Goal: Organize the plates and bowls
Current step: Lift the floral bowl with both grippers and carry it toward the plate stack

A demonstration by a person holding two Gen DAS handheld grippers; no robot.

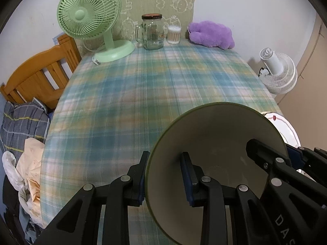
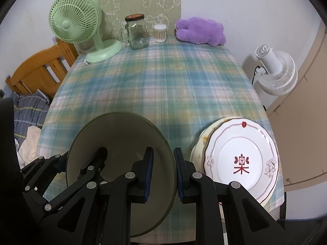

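Note:
A wide bowl (image 1: 220,138) (image 2: 118,136), dark green outside and cream inside, hangs tilted just above the plaid tablecloth (image 2: 163,85) near the table's front edge. My left gripper (image 1: 164,179) is shut on its left rim, one finger inside and one outside. My right gripper (image 2: 163,171) is shut on the opposite rim in the same way. Each wrist view shows the other gripper clamped across the bowl. Right of the bowl lies a stack of plates (image 2: 241,149) (image 1: 286,126), the top one white with a red emblem.
Along the table's back edge stand a green desk fan (image 2: 75,22), a lidded glass jar (image 2: 137,32), a cup of cotton swabs (image 2: 160,32) and a purple plush (image 2: 200,30). A wooden bed frame (image 1: 40,75) with bedding is left; a white fan (image 2: 273,69) is right.

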